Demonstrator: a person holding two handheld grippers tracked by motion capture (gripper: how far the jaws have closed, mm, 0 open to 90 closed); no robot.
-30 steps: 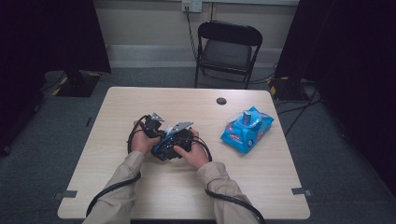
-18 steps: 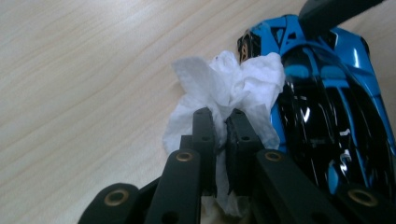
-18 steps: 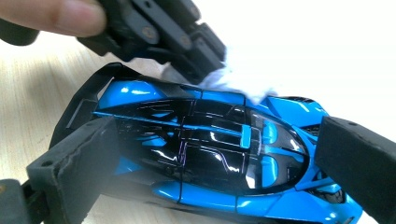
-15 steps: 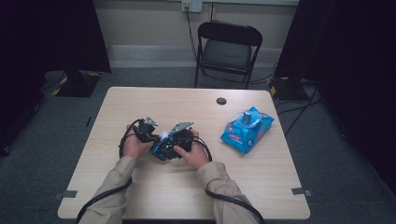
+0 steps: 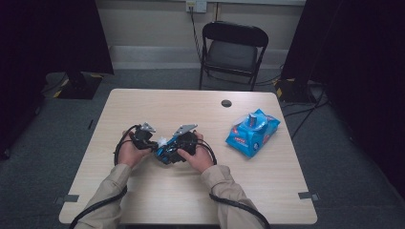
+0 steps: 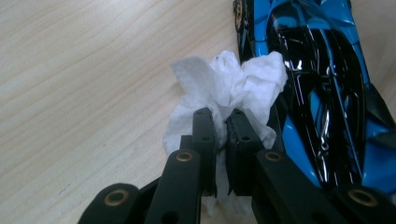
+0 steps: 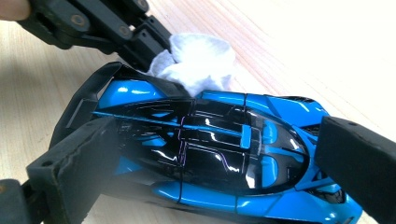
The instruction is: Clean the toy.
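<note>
White crumpled tissue (image 6: 224,88) clenched in our left tool (image 6: 223,135) presses the flank of the glossy blue-and-black toy car (image 7: 210,149) our right tool (image 7: 205,158) clamps on the pale wooden bench (image 5: 157,191), so we judge wiping underway, roof left.

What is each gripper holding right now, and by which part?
The left gripper is shut on a crumpled white wipe, pinching its bunched lower end. The right gripper clamps the blue toy car, one jaw at its tail and one at its nose.
</note>
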